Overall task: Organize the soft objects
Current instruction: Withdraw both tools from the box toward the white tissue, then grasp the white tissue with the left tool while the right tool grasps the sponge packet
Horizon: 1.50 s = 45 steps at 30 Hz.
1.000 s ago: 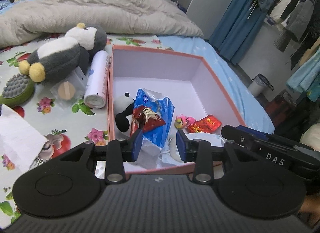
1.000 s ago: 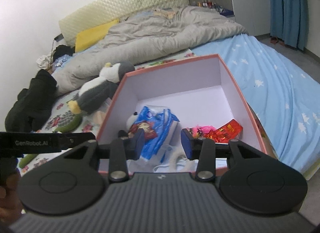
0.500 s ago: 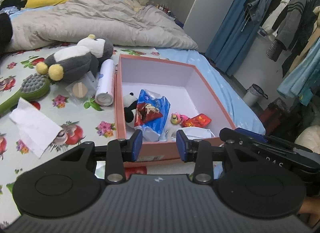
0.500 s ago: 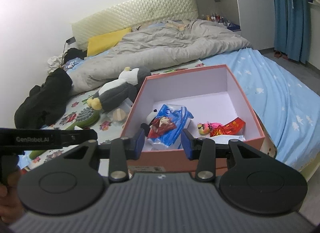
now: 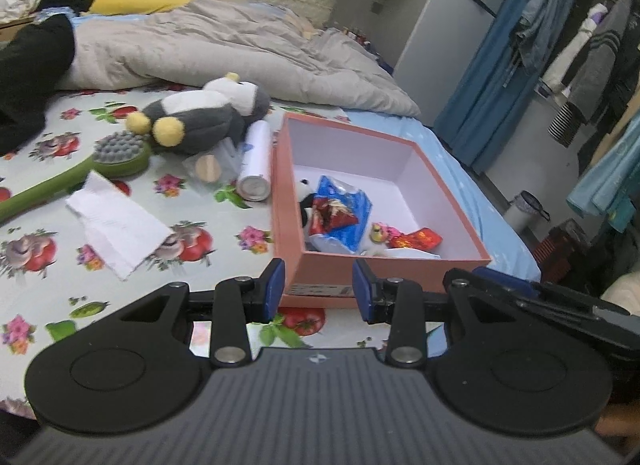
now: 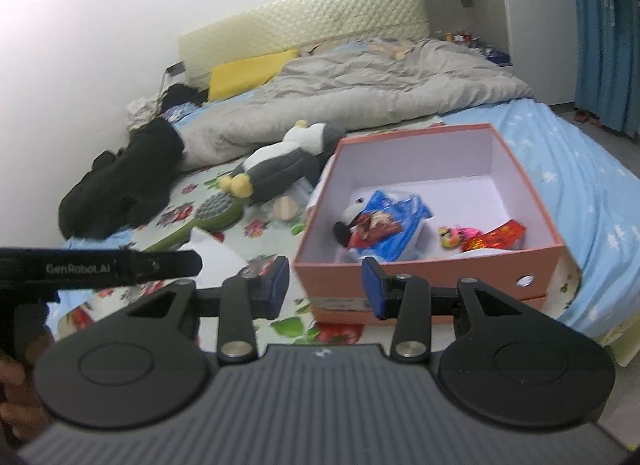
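Observation:
A salmon-pink box (image 5: 384,271) (image 6: 424,273) stands on the flowered bedsheet. It holds a small panda plush (image 5: 305,191) (image 6: 347,221), a blue snack bag (image 5: 344,213) (image 6: 394,225), a small pink toy (image 5: 384,231) (image 6: 454,235) and a red packet (image 5: 418,239) (image 6: 500,235). A grey-and-white penguin plush (image 5: 200,117) (image 6: 280,161) lies left of the box. My left gripper (image 5: 318,289) and right gripper (image 6: 326,285) are open and empty, held back from the box's near wall.
On the sheet left of the box lie a white tube (image 5: 254,161), a bagged wooden disc (image 5: 208,169), a green brush (image 5: 116,153) and a white tissue (image 5: 116,221). A grey duvet (image 5: 224,49) and black clothing (image 6: 124,181) lie behind. The bed edge is to the right.
Both grippers have pulled back and up from above the box, so the whole box and more of the bed now show. Their jaws stayed open and empty.

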Each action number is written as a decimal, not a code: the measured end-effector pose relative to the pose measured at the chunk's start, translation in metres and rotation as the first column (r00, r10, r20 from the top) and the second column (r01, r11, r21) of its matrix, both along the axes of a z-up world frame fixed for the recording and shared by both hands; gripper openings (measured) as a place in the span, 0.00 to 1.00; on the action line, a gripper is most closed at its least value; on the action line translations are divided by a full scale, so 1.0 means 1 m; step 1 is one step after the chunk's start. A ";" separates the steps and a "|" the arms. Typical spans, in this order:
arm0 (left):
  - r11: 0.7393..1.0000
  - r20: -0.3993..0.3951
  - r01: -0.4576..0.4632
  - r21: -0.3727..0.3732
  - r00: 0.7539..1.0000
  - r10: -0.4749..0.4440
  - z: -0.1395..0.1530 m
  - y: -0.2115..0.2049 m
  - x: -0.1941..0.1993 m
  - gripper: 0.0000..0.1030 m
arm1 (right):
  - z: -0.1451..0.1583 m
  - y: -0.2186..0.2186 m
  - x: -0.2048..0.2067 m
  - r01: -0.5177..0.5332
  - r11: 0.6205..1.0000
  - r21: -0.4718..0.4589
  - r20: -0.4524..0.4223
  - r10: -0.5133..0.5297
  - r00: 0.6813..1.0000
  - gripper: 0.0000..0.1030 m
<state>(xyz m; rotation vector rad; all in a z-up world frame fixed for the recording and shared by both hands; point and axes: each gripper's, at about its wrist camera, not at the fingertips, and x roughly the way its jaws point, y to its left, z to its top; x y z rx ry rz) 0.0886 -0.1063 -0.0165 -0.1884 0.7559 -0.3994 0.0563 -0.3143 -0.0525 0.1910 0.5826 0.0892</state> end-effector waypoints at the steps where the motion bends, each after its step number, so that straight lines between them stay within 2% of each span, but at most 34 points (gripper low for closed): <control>1: 1.000 0.001 -0.012 0.001 1.000 0.012 0.000 0.004 -0.002 0.41 | -0.001 0.004 0.000 -0.011 1.000 -0.001 -0.001 0.011 1.000 0.42; 14: 0.990 -0.016 -0.144 -0.001 0.989 0.144 -0.015 0.065 -0.032 0.41 | -0.010 0.060 -0.003 -0.155 0.988 0.003 -0.025 0.155 0.988 0.42; 23: 0.975 -0.061 -0.223 0.001 0.973 0.222 -0.034 0.099 -0.026 0.42 | -0.021 0.090 0.010 -0.205 0.979 -0.003 -0.063 0.204 0.977 0.42; 29: 0.968 -0.090 -0.251 -0.007 0.964 0.249 -0.046 0.117 0.001 0.42 | -0.025 0.103 0.037 -0.212 0.977 -0.022 -0.076 0.209 0.975 0.42; 37: 0.955 -0.140 -0.296 0.002 0.946 0.294 -0.077 0.146 0.051 0.52 | -0.036 0.123 0.085 -0.210 0.977 -0.043 -0.107 0.204 0.973 0.42; 45: 0.940 -0.174 -0.340 0.018 0.925 0.338 -0.111 0.173 0.111 0.58 | -0.057 0.146 0.153 -0.227 0.972 -0.066 -0.137 0.216 0.967 0.42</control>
